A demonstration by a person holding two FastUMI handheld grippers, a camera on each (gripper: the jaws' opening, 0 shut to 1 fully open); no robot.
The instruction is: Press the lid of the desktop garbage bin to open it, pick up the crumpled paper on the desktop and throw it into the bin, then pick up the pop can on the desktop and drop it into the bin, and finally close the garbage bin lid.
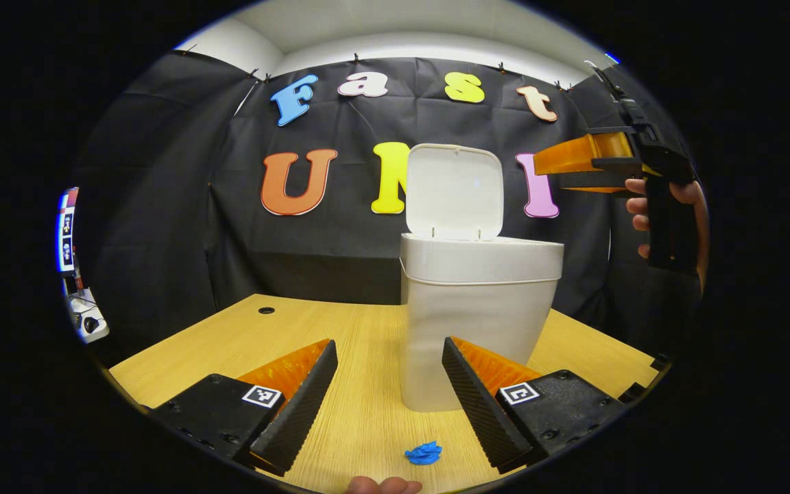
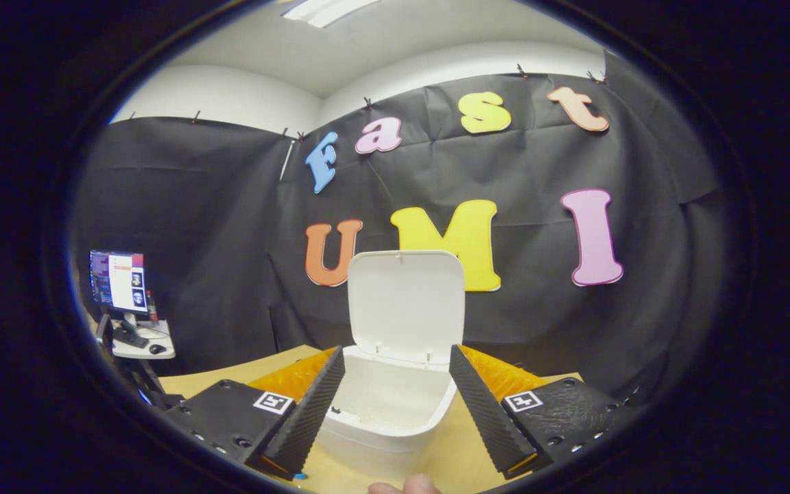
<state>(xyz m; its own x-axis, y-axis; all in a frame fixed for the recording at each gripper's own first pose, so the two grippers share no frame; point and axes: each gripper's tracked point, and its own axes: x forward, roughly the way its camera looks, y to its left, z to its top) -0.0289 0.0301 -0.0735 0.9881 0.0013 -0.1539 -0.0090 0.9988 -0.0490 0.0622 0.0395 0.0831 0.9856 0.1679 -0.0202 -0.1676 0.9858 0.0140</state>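
1. The bin point(image 1: 470, 322) stands on the bench point(image 1: 361, 343), toward its back edge, lid point(image 1: 455, 192) raised upright.
2. The paper point(image 1: 424, 453) lies on the bench near its front edge, in front of the bin.
3. The left gripper point(image 1: 389, 398) hangs low over the bench, released and empty, fingers spread either side of the paper.
4. The right gripper point(image 2: 397, 405) hovers above the open bin, released, grasping nothing.

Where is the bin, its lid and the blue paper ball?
bin point(image 1: 467, 329): left gripper view, front wall.
lid point(image 1: 455, 192): left gripper view, inside face, standing open.
paper ball point(image 1: 424, 453): left gripper view, middle of the crumple, on the table before the bin.
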